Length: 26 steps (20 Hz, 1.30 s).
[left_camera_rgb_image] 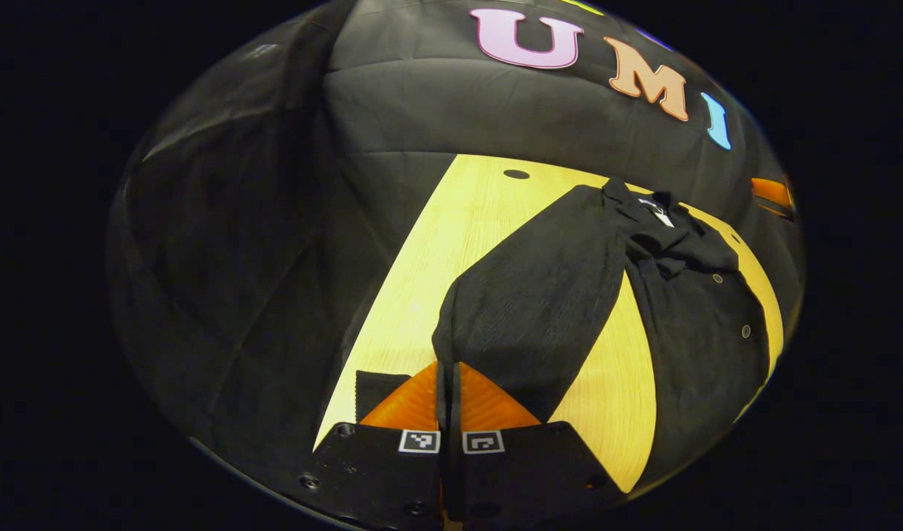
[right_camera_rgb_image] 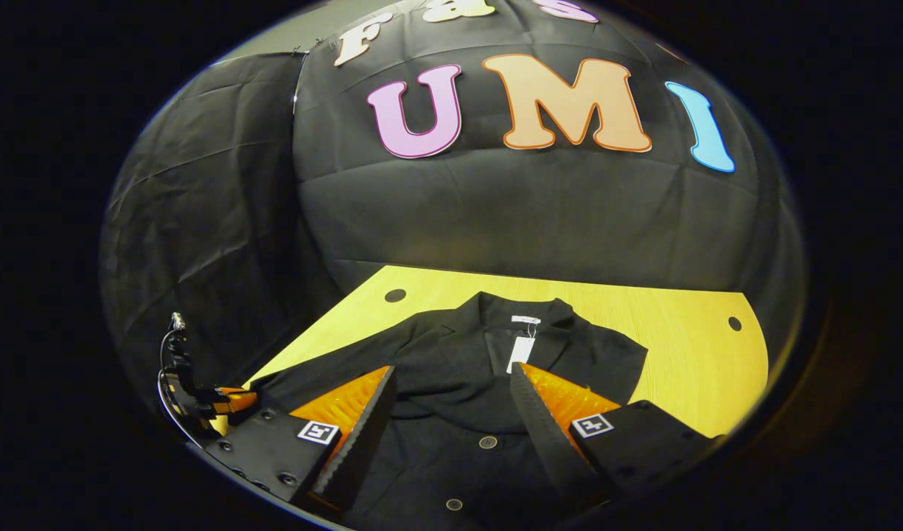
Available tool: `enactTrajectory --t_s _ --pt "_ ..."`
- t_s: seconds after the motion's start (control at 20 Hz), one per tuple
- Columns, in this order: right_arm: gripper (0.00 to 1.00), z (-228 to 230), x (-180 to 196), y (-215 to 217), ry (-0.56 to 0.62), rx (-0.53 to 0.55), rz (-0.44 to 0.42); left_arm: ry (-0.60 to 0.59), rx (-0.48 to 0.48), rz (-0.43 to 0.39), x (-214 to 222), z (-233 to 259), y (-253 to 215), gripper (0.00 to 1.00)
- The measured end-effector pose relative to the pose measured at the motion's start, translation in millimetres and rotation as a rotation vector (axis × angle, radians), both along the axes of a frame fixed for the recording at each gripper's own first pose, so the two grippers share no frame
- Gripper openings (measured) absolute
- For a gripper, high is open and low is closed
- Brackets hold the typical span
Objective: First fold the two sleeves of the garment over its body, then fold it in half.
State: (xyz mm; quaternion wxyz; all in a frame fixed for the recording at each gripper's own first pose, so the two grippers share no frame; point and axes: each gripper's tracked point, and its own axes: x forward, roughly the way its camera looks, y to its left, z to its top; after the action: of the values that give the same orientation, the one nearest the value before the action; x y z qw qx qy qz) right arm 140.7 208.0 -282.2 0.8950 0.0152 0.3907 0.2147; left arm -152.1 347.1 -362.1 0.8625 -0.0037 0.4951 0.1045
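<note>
- Garment count: one black jacket (right_camera_rgb_image: 451, 383), buttoned front, collar with a white tag (right_camera_rgb_image: 521, 352) hanging inside the neck; three buttons countable in the right gripper view, three in the left gripper view.
- Sleeves: one sleeve (left_camera_rgb_image: 532, 310) seen stretched away from the jacket body (left_camera_rgb_image: 702, 332) in the left gripper view, bare table showing between them; the other sleeve not made out.
- Surface: light wooden table (right_camera_rgb_image: 687, 332) with rounded corners and small dark round holes, two counted in the right gripper view, one in the left gripper view.
- Room: black cloth booth wall (right_camera_rgb_image: 495, 214) behind and to the sides of the table.
- Left gripper (left_camera_rgb_image: 448, 383): fingers pressed together, clenched on the cuff end of the sleeve, fabric running up from between them. The same gripper shows small at the table's left edge in the right gripper view (right_camera_rgb_image: 226, 400).
- Right gripper (right_camera_rgb_image: 451, 413): fingers spread wide, released, poised over the jacket front below the collar; contact with the cloth cannot be told.
</note>
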Motion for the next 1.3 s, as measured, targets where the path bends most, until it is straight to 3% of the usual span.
enactTrajectory --t_s 0.25,0.7,1.3 --pt "0.98 14 -6 -14 -0.038 0.014 -0.002 -0.073 -0.066 -0.05 24 38 -47 0.0" --pt "0.98 37 -19 -85 -0.095 0.038 -0.09 -0.279 -0.113 -0.236 130 127 -150 0.0" --pt "0.98 40 -63 -221 -0.098 0.044 -0.306 -0.282 -0.124 -0.39 210 127 -271 0.0"
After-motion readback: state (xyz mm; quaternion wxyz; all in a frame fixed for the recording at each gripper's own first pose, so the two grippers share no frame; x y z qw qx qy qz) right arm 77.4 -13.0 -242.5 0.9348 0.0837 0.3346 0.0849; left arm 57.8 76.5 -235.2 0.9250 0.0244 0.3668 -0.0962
